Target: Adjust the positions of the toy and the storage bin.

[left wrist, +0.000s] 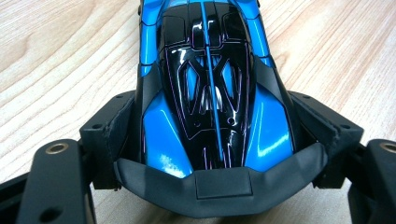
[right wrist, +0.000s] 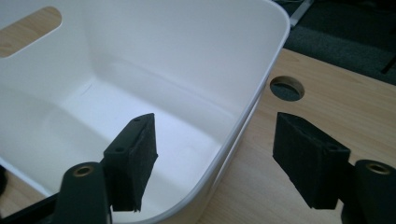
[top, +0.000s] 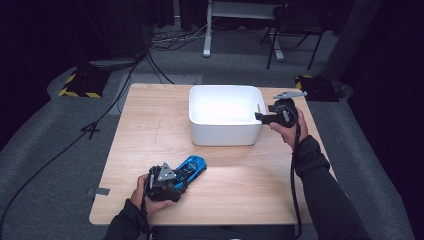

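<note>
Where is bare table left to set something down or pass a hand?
Bare wood lies left of the white bin, back to the table edge, and in front of the bin, right of the blue toy car. Crowded spots: the near-left corner with the left tongs on the car, and the bin's right rim, straddled by the right tongs.

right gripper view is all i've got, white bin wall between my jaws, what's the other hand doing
Observer: The left gripper is shut on a blue and black toy car near the front of the table.
Operator: is the car lifted
Observer: Cannot tell; the left gripper view has wood close under the toy car.
Operator: which end is held
Observer: The pads clamp its sides near one end; which end I cannot tell.
Operator: anything in the bin
Observer: The high view shows the white bin empty, the right gripper at its right rim.
</note>
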`<move>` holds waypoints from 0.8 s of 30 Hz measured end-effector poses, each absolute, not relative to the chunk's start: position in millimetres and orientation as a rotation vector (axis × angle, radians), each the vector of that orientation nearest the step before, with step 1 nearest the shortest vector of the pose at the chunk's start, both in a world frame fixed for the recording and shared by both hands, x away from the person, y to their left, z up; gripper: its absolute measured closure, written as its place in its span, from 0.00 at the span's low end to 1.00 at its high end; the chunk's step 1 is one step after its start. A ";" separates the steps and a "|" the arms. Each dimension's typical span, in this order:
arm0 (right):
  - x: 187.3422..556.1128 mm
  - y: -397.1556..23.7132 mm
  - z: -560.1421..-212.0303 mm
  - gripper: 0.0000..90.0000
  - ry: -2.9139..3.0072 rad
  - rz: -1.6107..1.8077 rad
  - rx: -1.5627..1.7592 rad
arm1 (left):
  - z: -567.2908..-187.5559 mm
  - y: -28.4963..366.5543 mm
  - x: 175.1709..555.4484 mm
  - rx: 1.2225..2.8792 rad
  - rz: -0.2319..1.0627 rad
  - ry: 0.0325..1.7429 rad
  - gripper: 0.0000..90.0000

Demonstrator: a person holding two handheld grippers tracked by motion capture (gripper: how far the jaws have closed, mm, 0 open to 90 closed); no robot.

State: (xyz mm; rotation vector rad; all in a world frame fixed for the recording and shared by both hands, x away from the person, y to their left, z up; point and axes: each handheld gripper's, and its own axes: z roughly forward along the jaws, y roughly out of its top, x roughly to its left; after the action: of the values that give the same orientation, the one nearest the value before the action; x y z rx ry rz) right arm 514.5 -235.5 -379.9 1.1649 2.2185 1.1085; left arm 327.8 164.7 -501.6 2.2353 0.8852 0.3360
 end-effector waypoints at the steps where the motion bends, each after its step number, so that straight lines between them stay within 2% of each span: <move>1: 514.1 -234.7 -381.9 0.37 2.229 1.095 1.164 | -501.8 164.5 327.8 2.234 0.331 0.886 0.26; 7: 513.3 -238.1 -388.5 0.45 2.267 1.154 1.181 | -501.8 164.2 328.4 2.234 0.333 0.886 0.26; 24: 492.6 -251.7 -389.4 0.47 2.296 1.077 1.171 | -502.3 163.6 328.3 2.230 0.317 0.893 0.26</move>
State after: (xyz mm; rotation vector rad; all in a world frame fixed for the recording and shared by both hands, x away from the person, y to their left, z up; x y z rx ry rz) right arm 492.6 -251.7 -389.4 1.1705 2.2955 1.0765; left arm 328.3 163.6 -502.3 2.2297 0.8931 0.3174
